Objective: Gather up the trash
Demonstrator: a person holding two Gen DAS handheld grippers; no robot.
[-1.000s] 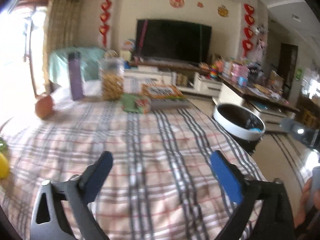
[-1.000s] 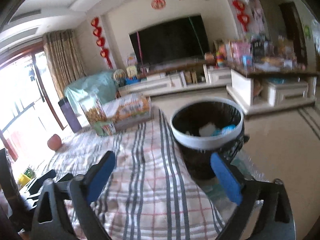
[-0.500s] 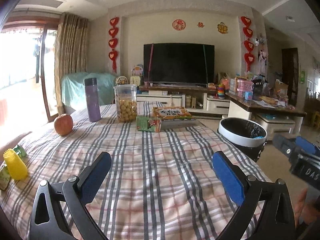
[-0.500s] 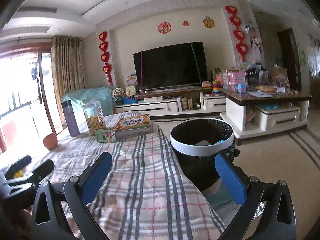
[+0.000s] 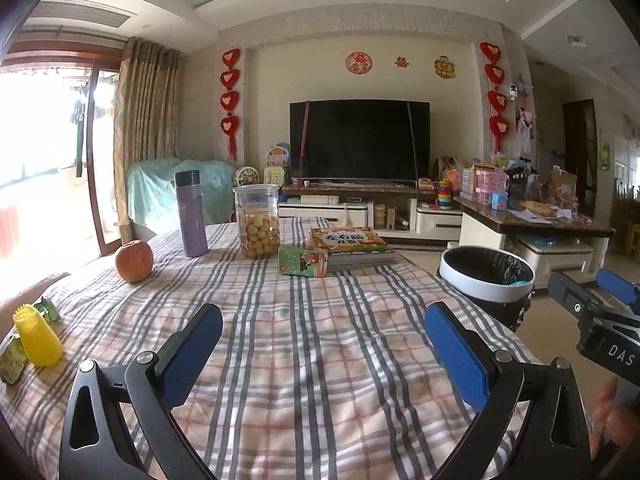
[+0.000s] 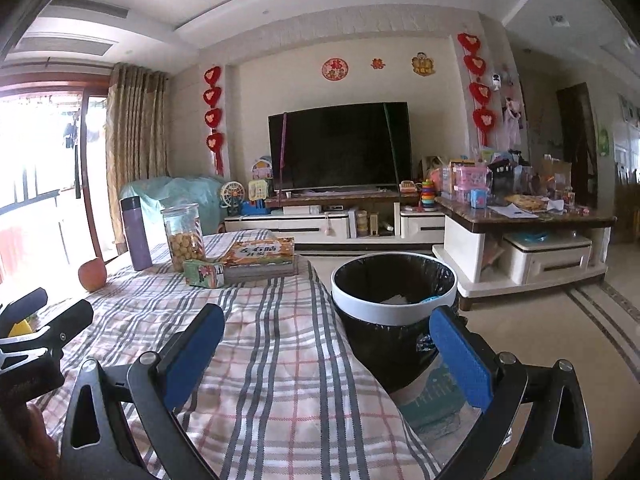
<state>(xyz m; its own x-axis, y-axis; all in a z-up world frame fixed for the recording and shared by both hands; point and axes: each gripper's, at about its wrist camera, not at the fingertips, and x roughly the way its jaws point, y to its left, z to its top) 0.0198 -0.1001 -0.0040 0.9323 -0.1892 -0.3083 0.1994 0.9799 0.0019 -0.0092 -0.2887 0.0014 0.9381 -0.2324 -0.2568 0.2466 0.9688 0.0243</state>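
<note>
Both tongs gape wide and hold nothing: the left gripper (image 5: 322, 348) hangs over the plaid tablecloth (image 5: 304, 360), the right gripper (image 6: 326, 350) over the tabletop's right edge. Just beyond that edge stands the round, black-lined trash bin (image 6: 394, 304), with scraps inside. Near the far edge, a clear jar (image 5: 258, 222) holds round snacks.

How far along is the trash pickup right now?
Some scraps already lie in the bin. Nothing is in hand: left gripper and right gripper are both open and empty. Left: green wrappers by the yellow cone, possibly the green carton.
</note>
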